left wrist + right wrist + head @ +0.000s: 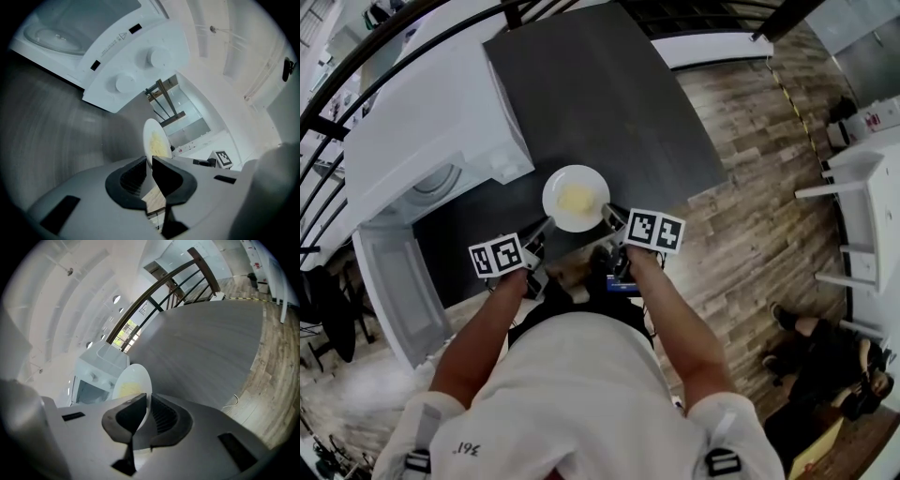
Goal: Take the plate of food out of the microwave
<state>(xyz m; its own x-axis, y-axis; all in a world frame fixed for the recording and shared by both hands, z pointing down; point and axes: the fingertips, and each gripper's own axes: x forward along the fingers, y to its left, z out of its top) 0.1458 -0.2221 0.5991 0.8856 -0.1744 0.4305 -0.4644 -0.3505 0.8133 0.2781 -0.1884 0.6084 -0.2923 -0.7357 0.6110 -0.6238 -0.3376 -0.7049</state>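
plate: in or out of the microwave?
Out. Left gripper and right gripper clamp the plate over the table, beside the open microwave.

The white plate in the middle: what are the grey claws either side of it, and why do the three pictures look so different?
No robot here: a person holds a two-jaw gripper in each hand. The head view comes from a camera on the person's head, looking down; the other two ride on the grippers, looking along their jaws. The left gripper and right gripper each pinch the rim of the white plate, which carries yellow food. It is over the dark table, beside the white microwave, whose door hangs open.
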